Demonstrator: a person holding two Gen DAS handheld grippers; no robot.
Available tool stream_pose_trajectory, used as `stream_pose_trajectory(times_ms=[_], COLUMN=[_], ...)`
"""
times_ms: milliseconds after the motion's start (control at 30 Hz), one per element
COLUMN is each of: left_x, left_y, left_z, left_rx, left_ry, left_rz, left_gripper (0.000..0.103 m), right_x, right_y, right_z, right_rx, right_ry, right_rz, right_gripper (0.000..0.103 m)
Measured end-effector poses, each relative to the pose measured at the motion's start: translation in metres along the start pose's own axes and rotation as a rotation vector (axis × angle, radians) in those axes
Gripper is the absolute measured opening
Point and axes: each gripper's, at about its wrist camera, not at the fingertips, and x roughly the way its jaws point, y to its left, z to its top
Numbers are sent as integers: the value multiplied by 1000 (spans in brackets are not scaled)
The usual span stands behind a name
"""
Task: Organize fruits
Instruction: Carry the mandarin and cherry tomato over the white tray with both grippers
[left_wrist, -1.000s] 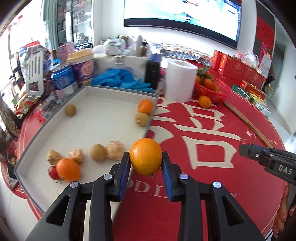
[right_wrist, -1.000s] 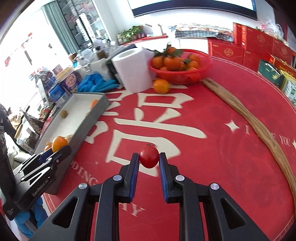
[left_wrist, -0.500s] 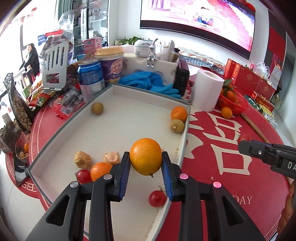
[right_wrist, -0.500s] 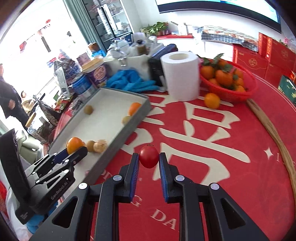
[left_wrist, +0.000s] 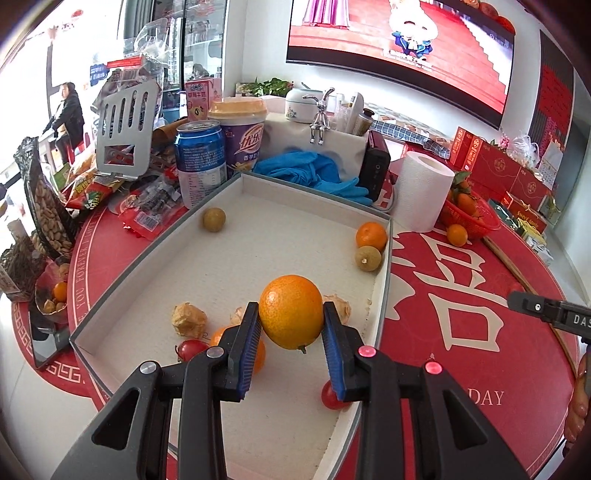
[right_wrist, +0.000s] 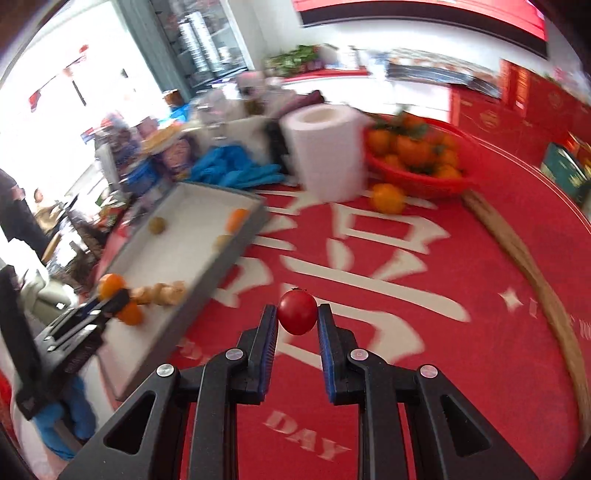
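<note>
Your left tool (left_wrist: 291, 339) is clamped on the orange (left_wrist: 291, 316) at its widest pt over the tray (left_wrist: 382, 295): firm, rolls. Right tool (right_wrist: 297, 326) pinches the cherry tomato (right_wrist: 297, 312), tray at 10 o'clock: soft skin, squeeze lightly.

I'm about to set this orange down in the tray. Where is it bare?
The tray's middle is bare, between the far-left longan and the right-wall tangerine. The near end is crowded: husked fruits, cherry tomatoes.
</note>
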Motion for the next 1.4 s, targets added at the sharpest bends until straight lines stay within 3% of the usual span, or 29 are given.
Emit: stream_pose_trajectory(times_ms=[200,433,700,967,1400], left_x=[4,2,4,2,-7], left_y=[-6,-4,-9,-8,28], left_z=[1,-2,-1,3,19], left_rx=[5,11,23,25,-3], left_ry=[13,20,26,18,-25], left_rz=[-14,12,15,27,90], left_gripper=[36,36,36,36,36], right_x=[0,25,36,21,14], right_y=[-29,-26,-29,-11,59], right_z=[-10,-18,-17,-12,9], right_rx=[57,-23,-43,-83,-215], right_ry=[12,41,41,-3,-38], right_rz=[-41,-139,-171,-122,-18], right_gripper=[23,23,23,23,23])
